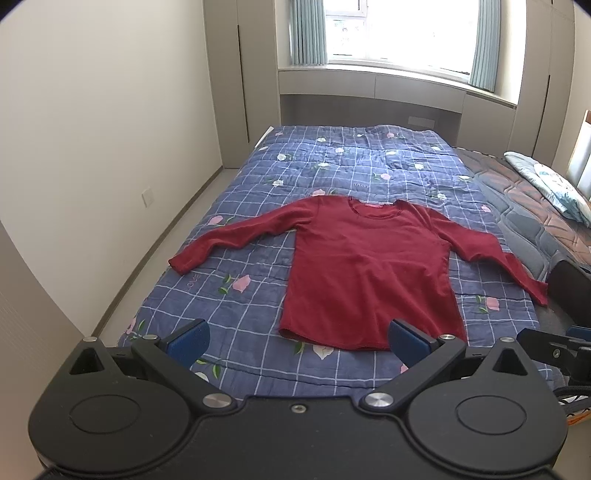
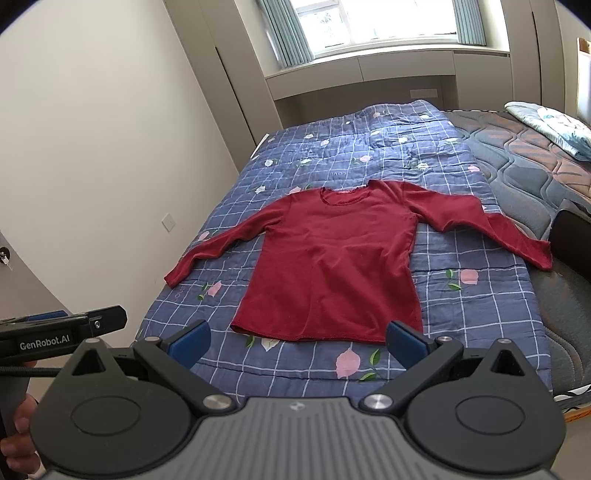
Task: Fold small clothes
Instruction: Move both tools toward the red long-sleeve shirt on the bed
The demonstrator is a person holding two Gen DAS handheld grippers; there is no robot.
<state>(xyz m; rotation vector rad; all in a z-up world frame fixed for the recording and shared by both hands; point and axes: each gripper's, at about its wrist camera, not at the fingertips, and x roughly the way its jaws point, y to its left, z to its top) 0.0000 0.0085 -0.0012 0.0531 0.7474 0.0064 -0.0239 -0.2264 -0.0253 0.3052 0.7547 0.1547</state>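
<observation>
A dark red long-sleeved shirt [image 1: 365,269] [image 2: 332,266] lies flat and face up on the blue checked quilt [image 1: 240,314] [image 2: 480,295], both sleeves spread out, collar toward the window. My left gripper [image 1: 297,341] hovers open above the quilt just short of the shirt's hem, nothing between its blue pads. My right gripper [image 2: 297,343] is open too, held above the hem at about the same distance. In the right wrist view the left gripper's body shows at the lower left edge with a hand under it. Neither gripper touches the cloth.
The quilt covers the left part of a bed; bare quilted mattress [image 2: 535,166] shows on the right with a folded pale blanket [image 2: 554,125] on it. A white wall [image 1: 92,147] runs along the left, a window [image 1: 399,29] with curtains stands beyond. A dark object [image 2: 572,236] sits by the right sleeve.
</observation>
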